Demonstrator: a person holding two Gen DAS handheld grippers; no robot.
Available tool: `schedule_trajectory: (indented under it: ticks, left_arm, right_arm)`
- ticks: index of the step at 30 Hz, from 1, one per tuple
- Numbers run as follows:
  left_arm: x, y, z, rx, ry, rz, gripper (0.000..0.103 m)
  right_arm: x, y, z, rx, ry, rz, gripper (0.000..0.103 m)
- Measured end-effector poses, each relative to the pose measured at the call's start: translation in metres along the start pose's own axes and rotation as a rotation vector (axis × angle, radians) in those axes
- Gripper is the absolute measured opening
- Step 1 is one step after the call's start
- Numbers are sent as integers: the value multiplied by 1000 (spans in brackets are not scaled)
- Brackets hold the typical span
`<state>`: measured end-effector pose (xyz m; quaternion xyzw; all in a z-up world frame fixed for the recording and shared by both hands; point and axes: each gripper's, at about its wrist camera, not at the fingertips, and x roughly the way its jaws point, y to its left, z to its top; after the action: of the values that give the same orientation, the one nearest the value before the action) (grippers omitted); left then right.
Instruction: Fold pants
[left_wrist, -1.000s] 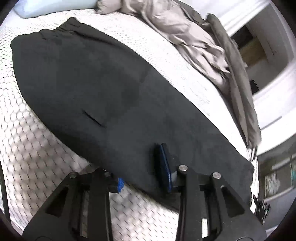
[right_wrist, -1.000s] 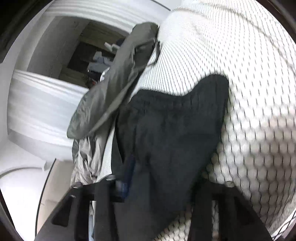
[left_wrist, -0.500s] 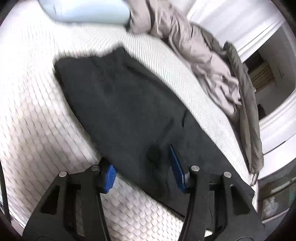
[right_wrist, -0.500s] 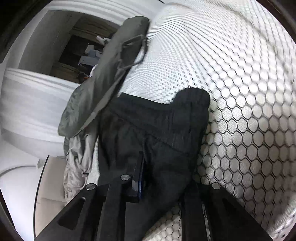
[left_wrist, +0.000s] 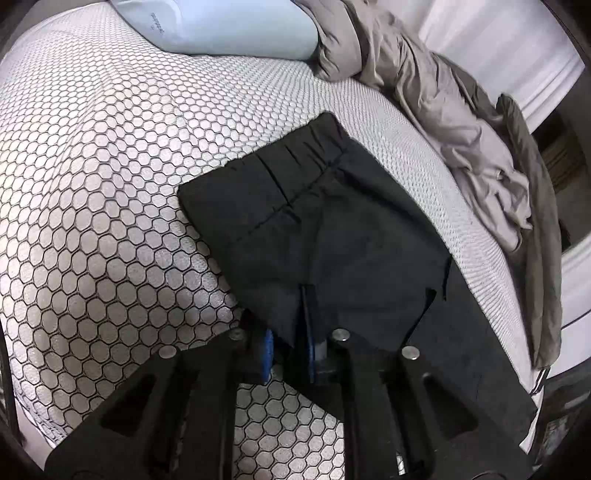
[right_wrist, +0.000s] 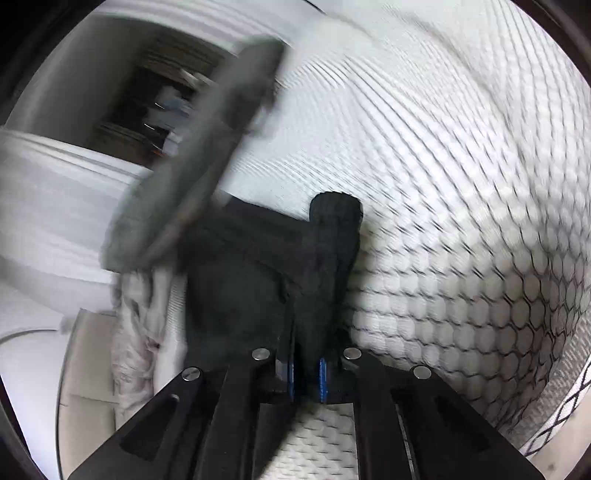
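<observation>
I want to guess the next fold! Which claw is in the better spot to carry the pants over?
Probably the left claw. It is closing on the folded edge of the black pants, with bare bed beside it. The right claw is shut on the pants too, but its view is blurry.

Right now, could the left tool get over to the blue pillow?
Probably yes. The pillow lies across bare mattress with nothing between. But the left tool is closing on the black pants, so it would drag them along unless it lets go.
</observation>
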<state>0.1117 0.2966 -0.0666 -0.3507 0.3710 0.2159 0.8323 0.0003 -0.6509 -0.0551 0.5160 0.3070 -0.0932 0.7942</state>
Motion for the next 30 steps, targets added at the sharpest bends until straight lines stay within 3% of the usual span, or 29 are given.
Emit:
schedule_trajectory:
  ticks: [2, 4, 7, 11, 13, 17, 18, 21, 24, 28, 30]
  left_arm:
    - [-13, -1, 1, 34, -16, 36, 27]
    - [-32, 2, 3, 41, -81, 88, 55]
    - [-56, 9, 6, 44, -158, 156, 61]
    - [-81, -1, 4, 53, -186, 40, 63]
    - [-78, -26, -4, 138, -166, -5, 68]
    - [-61, -89, -27, 296, -75, -112, 77]
    - [-55, -112, -36, 350, -49, -137, 80]
    - [-33, -179, -62, 509, 20, -202, 83]
    - [-20, -236, -108, 664, 68, -269, 83]
    - [13, -268, -145, 824, 173, -228, 83]
    - [28, -266, -154, 881, 209, -146, 83]
  right_arm:
    - [-17, 1, 3, -10, -16, 7, 19]
    - [-40, -1, 4, -26, -89, -40, 32]
    - [-70, -5, 10, -48, -201, -169, 36]
    - [-85, 25, 8, -212, -238, -248, 37]
    - [-76, 56, 1, -331, -211, -221, 41]
    - [-37, 122, -34, -628, -86, -193, 81]
    - [-25, 135, -43, -683, -44, -199, 85]
    - [23, 168, -77, -869, 96, -253, 85]
    - [58, 179, -124, -1068, 170, -294, 85]
    - [99, 175, -157, -1259, 239, -378, 83]
    - [100, 170, -148, -1255, 235, -372, 82]
